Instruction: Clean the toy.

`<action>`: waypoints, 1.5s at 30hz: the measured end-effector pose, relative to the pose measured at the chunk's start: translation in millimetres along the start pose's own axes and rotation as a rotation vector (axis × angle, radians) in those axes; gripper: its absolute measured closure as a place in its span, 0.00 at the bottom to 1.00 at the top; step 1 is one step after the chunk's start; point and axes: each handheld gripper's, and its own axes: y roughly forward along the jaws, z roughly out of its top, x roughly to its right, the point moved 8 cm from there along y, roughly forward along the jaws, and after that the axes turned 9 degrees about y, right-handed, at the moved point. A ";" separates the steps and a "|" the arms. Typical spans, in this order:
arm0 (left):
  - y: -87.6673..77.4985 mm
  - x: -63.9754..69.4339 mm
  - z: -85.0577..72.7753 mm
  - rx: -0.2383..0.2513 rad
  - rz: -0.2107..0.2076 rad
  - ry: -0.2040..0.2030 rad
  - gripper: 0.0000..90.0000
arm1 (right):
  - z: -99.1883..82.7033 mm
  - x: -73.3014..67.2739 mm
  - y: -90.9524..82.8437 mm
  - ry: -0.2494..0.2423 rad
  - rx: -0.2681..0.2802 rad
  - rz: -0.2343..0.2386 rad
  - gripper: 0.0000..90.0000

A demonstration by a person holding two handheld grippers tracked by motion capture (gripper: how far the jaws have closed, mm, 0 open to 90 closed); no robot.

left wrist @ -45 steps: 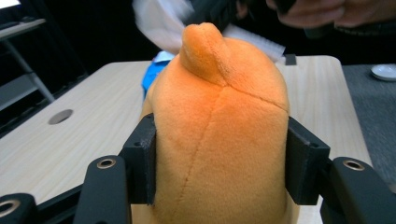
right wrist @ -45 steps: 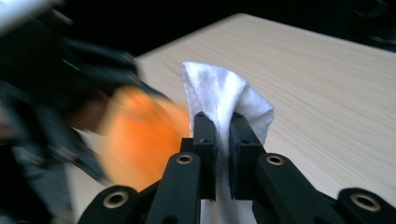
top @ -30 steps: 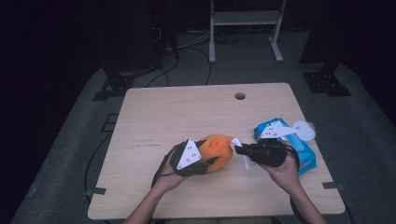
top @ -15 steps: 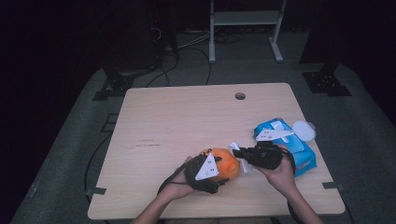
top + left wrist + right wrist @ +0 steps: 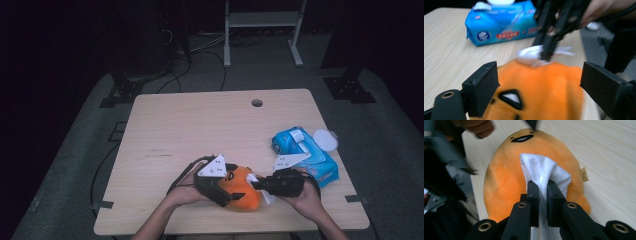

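Near the desk's (image 5: 200,125) front edge lay the orange plush toy (image 5: 246,192). Left claw (image 5: 541,87) had just been opening around it (no grip); right claw (image 5: 540,195), clamped on a white wipe (image 5: 541,171), should press evenly.

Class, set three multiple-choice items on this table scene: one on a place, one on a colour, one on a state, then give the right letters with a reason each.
1. Where does the wipes pack lie on the table in the high view?
A. far left corner
B. right side
C. at the round hole

2. What colour is the soft toy?
A. orange
B. green
C. purple

3. How do the right gripper jaws stand?
A. wide open, nothing between
B. shut on the white wipe
C. shut on the pack

Key: 1 B, the blue pack sits near the right edge. 2 A, its plush is orange with a black mouth. 3 B, the wipe is pinched between the jaws over the toy.
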 end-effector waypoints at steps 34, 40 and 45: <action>-15.5 -66.2 -27.6 -0.123 0.305 -0.041 0.61 | -45.2 66.4 -27.7 0.060 -0.085 -0.207 0.83; -15.5 -64.1 -35.1 -0.089 0.284 -0.090 0.54 | -46.1 65.9 -23.4 0.052 -0.088 -0.198 0.72; -17.8 -62.7 -33.4 -0.082 0.270 -0.107 0.46 | -41.5 61.6 -27.5 0.068 -0.044 -0.165 0.64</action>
